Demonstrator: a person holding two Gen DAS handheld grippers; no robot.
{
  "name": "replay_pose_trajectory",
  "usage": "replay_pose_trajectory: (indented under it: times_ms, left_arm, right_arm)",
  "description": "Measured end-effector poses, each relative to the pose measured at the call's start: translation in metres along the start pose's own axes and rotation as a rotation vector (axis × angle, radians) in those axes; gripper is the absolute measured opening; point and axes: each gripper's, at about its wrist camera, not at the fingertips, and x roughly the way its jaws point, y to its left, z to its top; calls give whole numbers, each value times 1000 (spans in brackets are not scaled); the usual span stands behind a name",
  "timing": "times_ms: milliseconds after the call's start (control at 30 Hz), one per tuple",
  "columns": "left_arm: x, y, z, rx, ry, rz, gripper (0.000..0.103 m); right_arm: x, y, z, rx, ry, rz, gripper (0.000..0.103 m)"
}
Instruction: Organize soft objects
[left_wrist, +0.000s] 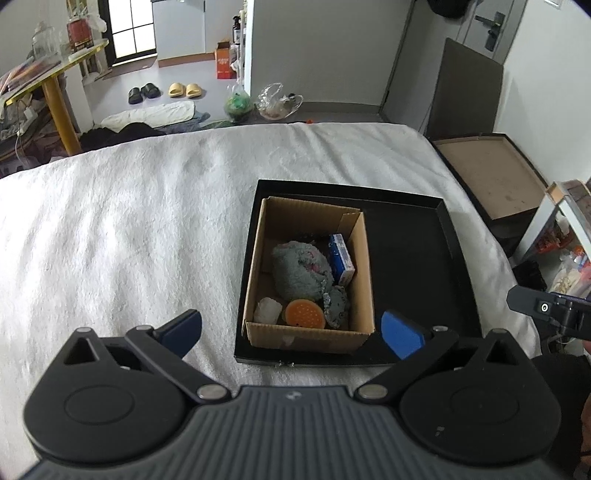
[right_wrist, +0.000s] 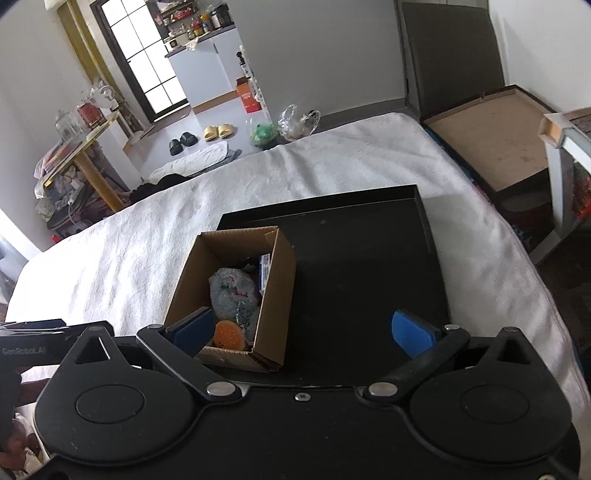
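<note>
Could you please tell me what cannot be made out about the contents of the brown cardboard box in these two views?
- Right wrist view: the brown cardboard box has its near left corner covered by the open right gripper's finger.
- Left wrist view: the print on the blue and white carton is too small.
- Both views: what lies under the grey fluffy cloth is hidden.

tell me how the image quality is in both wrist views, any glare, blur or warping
Left wrist view: strong fisheye bending, dark vignette corners, the bright window blown out, the cardboard box sharp. Right wrist view: same warping, the black tray reads nearly featureless, the white blanket bright but textured; no motion blur in either.
</note>
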Motion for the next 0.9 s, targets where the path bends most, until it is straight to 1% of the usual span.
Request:
replay_pose_trajectory:
  times_ms: [133, 300, 567, 800, 900]
  left_arm:
    - [-12, 2, -3, 4, -19, -24, 103]
    - [-30, 1, -4, 31, -59, -26, 103]
    - [-53, 4, -9, 52, -117, -51, 103]
    - [-73, 8, -13, 46, -168, -50, 103]
    - [-77, 11, -15, 38, -174, -50, 103]
  right_arm:
    - [-12, 0, -4, 8, -20, -5, 103]
    - [-29, 0, -8, 9, -50, -7, 103]
    - [-54, -1, -10, 7, -95, -14, 103]
    - [-70, -3, -16, 30, -132, -23, 103]
    - [-71, -5, -18, 38, -137, -34, 103]
